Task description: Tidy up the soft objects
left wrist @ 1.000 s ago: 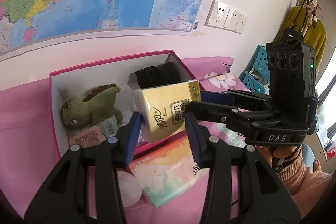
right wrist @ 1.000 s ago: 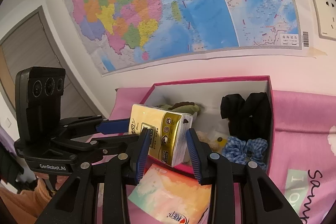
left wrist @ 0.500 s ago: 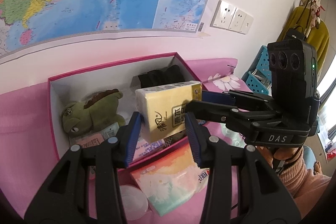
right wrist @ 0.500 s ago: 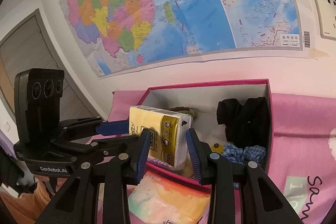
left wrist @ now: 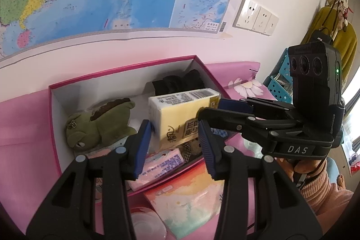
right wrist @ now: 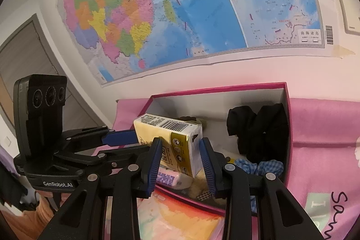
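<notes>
I can read "DAS" in white on the black body of the right gripper (left wrist: 208, 117), just right of the yellow tissue pack (left wrist: 180, 115). On the left gripper (right wrist: 137, 141), left of that pack, the body carries "GenRobot.AI". The pack itself bears Chinese characters and a barcode on its top face, too small for me to make out. On the pink cloth (right wrist: 324, 134), right of the pack, black handwriting starts "Sam". The wall map (right wrist: 180, 3) above has a boxed legend reading "南海诸岛".
</notes>
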